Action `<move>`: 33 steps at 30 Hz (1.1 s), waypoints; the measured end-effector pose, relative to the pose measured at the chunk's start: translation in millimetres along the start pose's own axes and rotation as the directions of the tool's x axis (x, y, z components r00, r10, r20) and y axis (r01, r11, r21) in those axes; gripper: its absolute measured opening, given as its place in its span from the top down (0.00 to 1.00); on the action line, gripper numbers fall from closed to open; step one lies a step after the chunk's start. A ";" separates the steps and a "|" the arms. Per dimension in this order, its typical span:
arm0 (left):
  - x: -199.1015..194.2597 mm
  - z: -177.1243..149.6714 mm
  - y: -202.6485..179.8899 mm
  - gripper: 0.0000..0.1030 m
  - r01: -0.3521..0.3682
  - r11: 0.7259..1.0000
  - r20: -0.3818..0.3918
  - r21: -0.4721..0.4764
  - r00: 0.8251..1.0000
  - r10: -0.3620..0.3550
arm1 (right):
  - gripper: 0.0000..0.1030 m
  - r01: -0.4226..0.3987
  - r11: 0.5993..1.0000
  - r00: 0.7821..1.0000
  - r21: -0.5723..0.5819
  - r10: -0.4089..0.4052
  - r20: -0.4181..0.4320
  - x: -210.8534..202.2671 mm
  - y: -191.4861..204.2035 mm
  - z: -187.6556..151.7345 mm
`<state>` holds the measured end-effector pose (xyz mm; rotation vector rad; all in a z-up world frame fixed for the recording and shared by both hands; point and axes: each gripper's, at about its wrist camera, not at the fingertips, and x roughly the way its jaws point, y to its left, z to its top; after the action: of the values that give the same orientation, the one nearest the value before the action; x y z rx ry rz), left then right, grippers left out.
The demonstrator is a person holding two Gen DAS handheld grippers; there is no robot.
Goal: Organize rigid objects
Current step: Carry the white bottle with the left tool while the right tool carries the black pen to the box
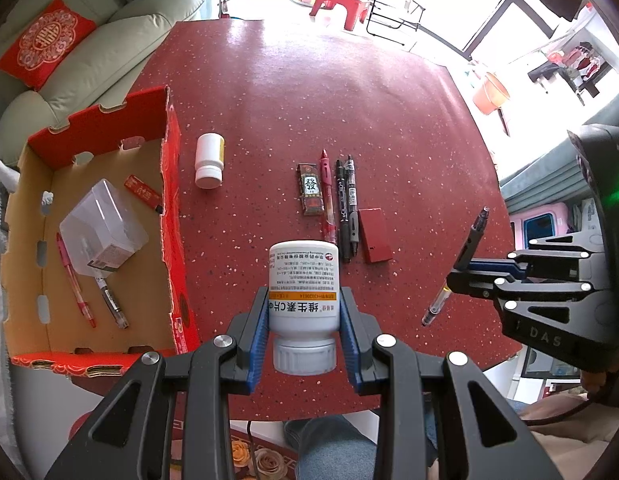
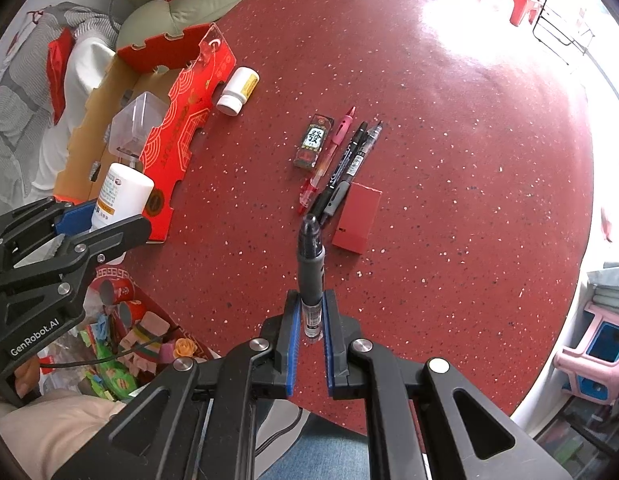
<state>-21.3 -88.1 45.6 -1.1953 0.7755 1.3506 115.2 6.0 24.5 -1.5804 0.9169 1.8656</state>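
**Both claws loaded above the red counter**

Above the speckled red counter point(image 1: 293, 92), the left claw point(image 1: 303, 320) is clamped on a white plastic pill bottle with a printed label point(image 1: 304, 284), cap toward the wrist, held clear of the surface. The right claw point(image 2: 309, 316) is clenched on a black-gripped clear gel pen point(image 2: 310, 276), pinched near its lower end so most of the barrel juts forward.

Off to the left sits the red-and-gold cardboard tray point(image 1: 171, 216), already holding a clear plastic box point(image 1: 103, 228) and two pens. A smaller white bottle point(image 1: 209, 160) lies on its side just beside the tray wall, while three pens, a mahjong-print packet point(image 1: 310, 189) and a flat red box point(image 1: 375, 235) lie together mid-counter.

My worry: the pen, gripped so far off-centre, could pivot or slip (smooth barrel, narrow pads). The bottle may clip the tray's tall notched wall if carried across low.
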 end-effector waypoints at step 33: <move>-1.4 -3.9 10.4 0.66 -0.002 0.999 0.010 -0.045 1.000 0.003 | 0.89 0.007 0.999 1.000 -0.046 -0.008 -0.020 4.9 10.8 3.3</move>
<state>-30.6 -94.0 43.9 -1.2223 0.7431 1.3817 104.1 1.5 21.8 -1.6298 0.8820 1.8815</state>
